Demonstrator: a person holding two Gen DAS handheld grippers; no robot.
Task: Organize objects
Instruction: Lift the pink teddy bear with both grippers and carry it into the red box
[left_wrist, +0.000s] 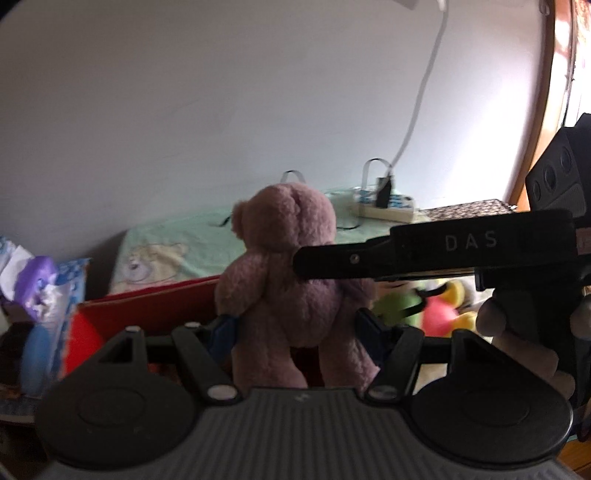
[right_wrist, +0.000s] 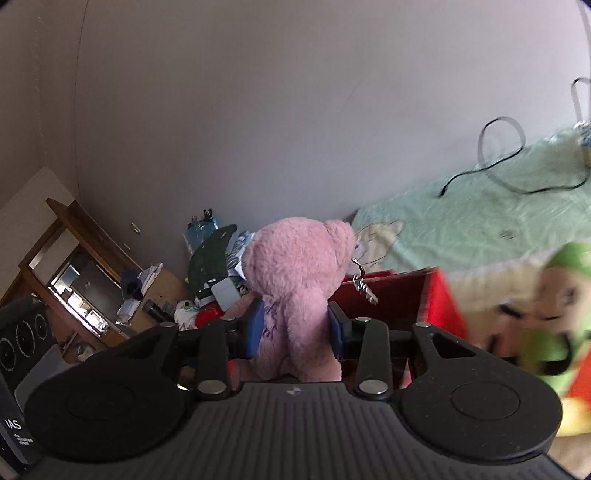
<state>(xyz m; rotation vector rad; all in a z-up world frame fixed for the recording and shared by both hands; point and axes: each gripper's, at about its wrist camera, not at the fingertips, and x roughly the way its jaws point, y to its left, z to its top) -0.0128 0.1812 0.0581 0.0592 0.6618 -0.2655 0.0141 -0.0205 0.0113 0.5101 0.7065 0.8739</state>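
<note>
A pink teddy bear (left_wrist: 288, 266) hangs upright with its back to the camera, held at once by both grippers. My left gripper (left_wrist: 297, 332) is shut on its lower body, blue pads pressing both sides. My right gripper (right_wrist: 297, 326) is shut on the same bear (right_wrist: 299, 280) around its body. In the left wrist view the right gripper's black body marked DAS (left_wrist: 443, 251) reaches in from the right to the bear's side. A red box (left_wrist: 147, 306) lies just behind and below the bear; it also shows in the right wrist view (right_wrist: 388, 295).
A green, pink and yellow plush toy (left_wrist: 436, 306) lies to the right by the box, blurred in the right wrist view (right_wrist: 546, 306). A mint green sheet (left_wrist: 192, 243) carries a power strip (left_wrist: 388, 206) and cables. Cluttered packages (left_wrist: 40, 295) stand left.
</note>
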